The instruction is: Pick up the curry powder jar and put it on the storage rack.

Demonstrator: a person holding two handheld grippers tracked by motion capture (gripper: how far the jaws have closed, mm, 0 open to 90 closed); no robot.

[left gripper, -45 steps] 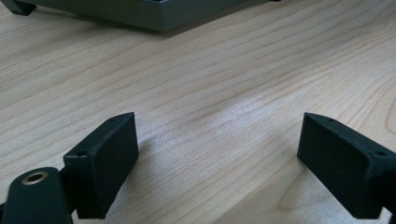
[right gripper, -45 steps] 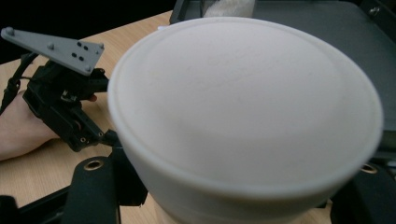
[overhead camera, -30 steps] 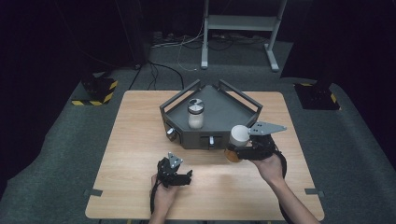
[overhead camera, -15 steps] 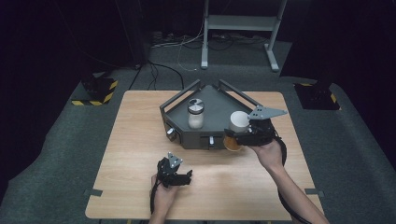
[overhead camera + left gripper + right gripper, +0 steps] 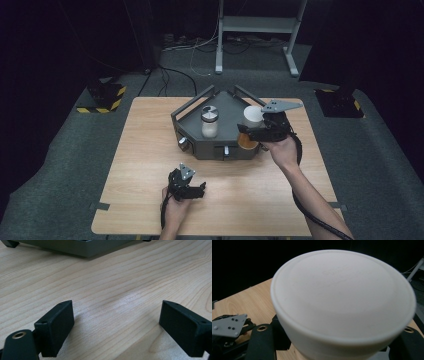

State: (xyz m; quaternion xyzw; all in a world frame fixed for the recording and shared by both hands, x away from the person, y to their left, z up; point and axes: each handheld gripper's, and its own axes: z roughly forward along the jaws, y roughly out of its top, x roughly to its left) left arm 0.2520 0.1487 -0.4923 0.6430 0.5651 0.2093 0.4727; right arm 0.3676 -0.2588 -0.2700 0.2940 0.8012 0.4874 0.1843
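The right tongs (image 5: 250,131) are clamped around a white-lidded jar (image 5: 251,125) of orange stuff, carried above the grey tray's (image 5: 197,106) front right corner, presumably to join the shaker (image 5: 209,121) there, while the left tongs (image 5: 200,189) rest open and empty on the tabletop (image 5: 145,150).

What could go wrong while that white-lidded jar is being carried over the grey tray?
The right gripper holds the jar with the white lid in the air at the near right corner of the grey tray. If the grip slips, it could drop onto the tray's rim or the table. Swung further left, it might knock the shaker jar standing in the tray. The left gripper rests open, too far away to help.
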